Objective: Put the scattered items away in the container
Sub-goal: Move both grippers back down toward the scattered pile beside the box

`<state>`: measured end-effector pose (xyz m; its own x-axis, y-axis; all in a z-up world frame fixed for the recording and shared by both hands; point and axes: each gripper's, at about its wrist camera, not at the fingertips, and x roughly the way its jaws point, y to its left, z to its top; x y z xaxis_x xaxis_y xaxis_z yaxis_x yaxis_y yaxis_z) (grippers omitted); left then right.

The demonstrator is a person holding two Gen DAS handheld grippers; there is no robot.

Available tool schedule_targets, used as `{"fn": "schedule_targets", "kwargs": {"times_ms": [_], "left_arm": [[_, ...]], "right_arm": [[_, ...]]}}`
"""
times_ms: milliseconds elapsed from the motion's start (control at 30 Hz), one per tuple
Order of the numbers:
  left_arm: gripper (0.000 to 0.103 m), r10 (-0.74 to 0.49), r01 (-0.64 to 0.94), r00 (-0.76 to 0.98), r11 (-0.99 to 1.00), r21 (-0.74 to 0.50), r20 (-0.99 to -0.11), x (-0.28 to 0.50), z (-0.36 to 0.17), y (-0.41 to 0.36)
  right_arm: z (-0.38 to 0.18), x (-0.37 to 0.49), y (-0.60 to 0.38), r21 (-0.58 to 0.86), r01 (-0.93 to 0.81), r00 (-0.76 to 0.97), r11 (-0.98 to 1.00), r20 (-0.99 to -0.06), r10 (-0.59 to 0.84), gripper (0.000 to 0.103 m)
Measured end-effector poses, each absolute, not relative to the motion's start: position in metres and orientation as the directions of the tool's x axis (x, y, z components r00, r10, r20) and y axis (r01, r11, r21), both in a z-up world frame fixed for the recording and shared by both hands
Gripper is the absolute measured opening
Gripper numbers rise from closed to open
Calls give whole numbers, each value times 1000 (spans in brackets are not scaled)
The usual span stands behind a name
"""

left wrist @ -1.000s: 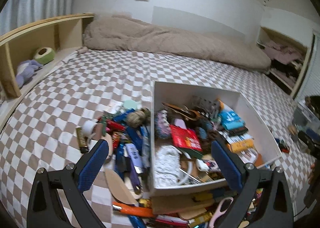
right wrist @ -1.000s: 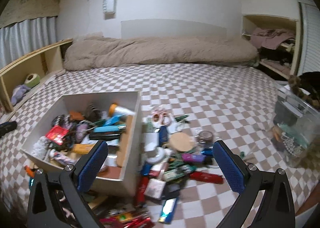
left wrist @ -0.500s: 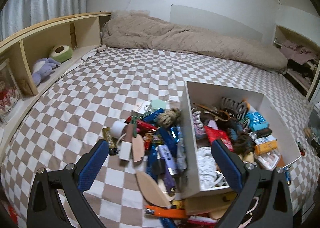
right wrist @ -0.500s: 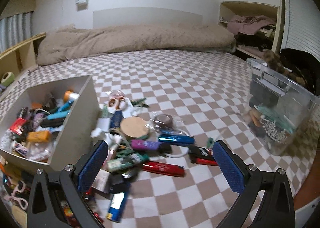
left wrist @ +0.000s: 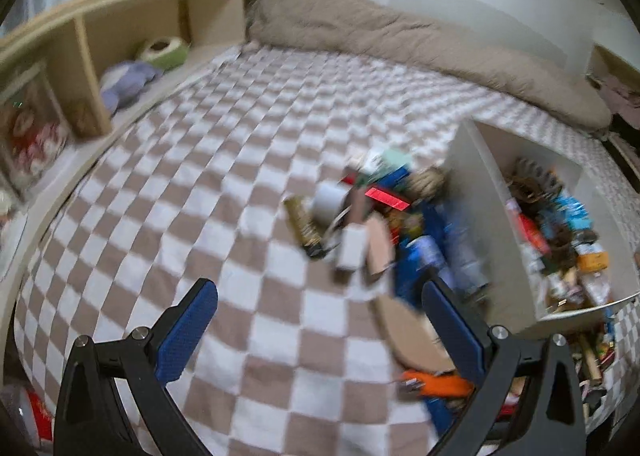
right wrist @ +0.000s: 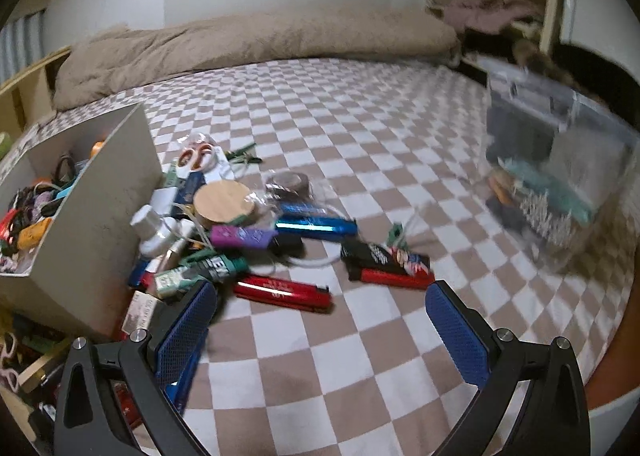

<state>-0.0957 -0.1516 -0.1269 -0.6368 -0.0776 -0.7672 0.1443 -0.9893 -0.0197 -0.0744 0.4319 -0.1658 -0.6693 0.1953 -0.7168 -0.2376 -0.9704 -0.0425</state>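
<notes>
A white open box (left wrist: pixel 476 192) holding many small items sits on the checkered bed; it also shows in the right wrist view (right wrist: pixel 100 192). Scattered items lie on both sides of it. In the blurred left wrist view a pile with a white roll (left wrist: pixel 329 201) and a blue pack (left wrist: pixel 424 260) lies left of the box. In the right wrist view a red tube (right wrist: pixel 282 291), a blue tube (right wrist: pixel 316 225), a purple item (right wrist: pixel 240 236) and a round wooden lid (right wrist: pixel 224 203) lie right of it. My left gripper (left wrist: pixel 320 324) and right gripper (right wrist: pixel 320 316) are open and empty above the bed.
A wooden shelf (left wrist: pixel 80 56) with soft toys runs along the bed's left side. A beige duvet (right wrist: pixel 256 40) lies at the head. A clear plastic bin (right wrist: pixel 560 160) with things inside stands at the right edge. More clutter lies in front of the box (right wrist: pixel 36 360).
Both grippers stayed open. The left view swung left, so the box now sits at its right edge. The right view swung right and came nearer to the scattered tubes.
</notes>
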Motion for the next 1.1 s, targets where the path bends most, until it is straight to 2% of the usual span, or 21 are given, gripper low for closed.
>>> {"fn": "schedule_targets", "kwargs": {"times_ms": [200, 467, 667, 1100], "left_arm": [[103, -115, 149, -564, -988, 36, -818, -97, -158, -168], [103, -131, 66, -480, -991, 113, -867, -102, -198, -159], [103, -136, 58, -476, -991, 123, -869, -108, -211, -156], [103, -159, 38, -519, -986, 163, -840, -112, -216, -152]], "right_arm": [[-186, -74, 438, -65, -258, -624, -964, -750, 218, 103], [-217, -75, 437, -82, -256, -547, -963, -809, 215, 103], [-228, -78, 437, -75, -254, -507, -964, -839, 199, 103], [-235, -81, 438, -93, -223, -512, -970, -836, 198, 103]]}}
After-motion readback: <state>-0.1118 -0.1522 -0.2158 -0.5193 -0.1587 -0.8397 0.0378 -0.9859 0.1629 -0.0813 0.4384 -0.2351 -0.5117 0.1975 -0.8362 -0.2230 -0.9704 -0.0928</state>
